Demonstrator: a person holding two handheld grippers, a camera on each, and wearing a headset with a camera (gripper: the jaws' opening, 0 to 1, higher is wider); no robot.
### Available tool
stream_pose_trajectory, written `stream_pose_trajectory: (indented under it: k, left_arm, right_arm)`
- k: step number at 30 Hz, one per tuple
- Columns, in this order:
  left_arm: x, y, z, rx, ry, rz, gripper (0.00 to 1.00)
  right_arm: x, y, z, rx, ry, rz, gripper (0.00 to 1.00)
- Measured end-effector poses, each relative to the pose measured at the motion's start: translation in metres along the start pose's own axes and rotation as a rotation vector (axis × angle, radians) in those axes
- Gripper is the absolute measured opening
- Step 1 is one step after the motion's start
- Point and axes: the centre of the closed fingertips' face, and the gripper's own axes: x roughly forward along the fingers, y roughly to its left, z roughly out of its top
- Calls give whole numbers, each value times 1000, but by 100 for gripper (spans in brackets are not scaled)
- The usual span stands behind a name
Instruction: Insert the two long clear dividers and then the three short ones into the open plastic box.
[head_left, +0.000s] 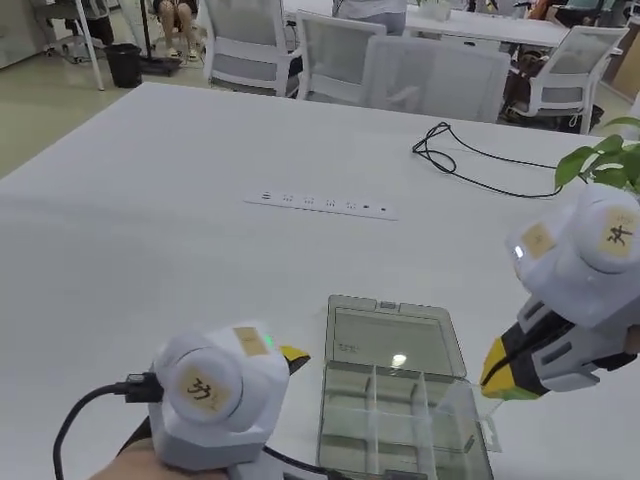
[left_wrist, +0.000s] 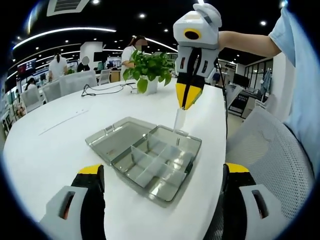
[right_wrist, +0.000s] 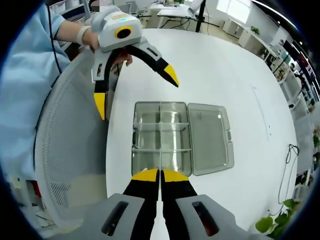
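Right tongs (left_wrist: 189, 97) clamp a clear divider (left_wrist: 179, 120) above the box (left_wrist: 195, 145); left tongs (right_wrist: 136, 91) gape

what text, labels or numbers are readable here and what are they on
Nothing reads clearly.
Round sticker on the left gripper: handwritten mark, blurred.
Other round sticker on the right gripper: handwritten mark, blurred.
Small print on the box lid: too small.
Markings on the power strip: too small.
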Motion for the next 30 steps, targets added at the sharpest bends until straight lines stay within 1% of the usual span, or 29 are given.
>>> stream_pose_trajectory:
  k: [4,10,16,18,20,26,30]
  left_arm:
    - [-3,2,-2,-6,-3,8,100]
    - [-4,2,-2,-10,-5,9,100]
    - [-5,1,-4,-14,-3,6,99]
    - [-5,1,-4,-17,-5,6,98]
    - [-6,1,-4,-18,-5,6,98]
    - [-8,3,-6,-25,-2,11,97]
    - [-8,2,-6,-27,-1,5,96]
  right_arm:
    - [5,-2,-5,6,14,7,2]
    - [10,-3,-8,7,18,15,2]
    - [12,-5,-6,6,14,18,2]
    - [14,-6,-7,0,20,17,2]
    - [16,-5,-8,3,25,28,2]
    - [23,-5,-10,-6,36,30,2]
    - [27,-6,-11,-5,41,41,2]
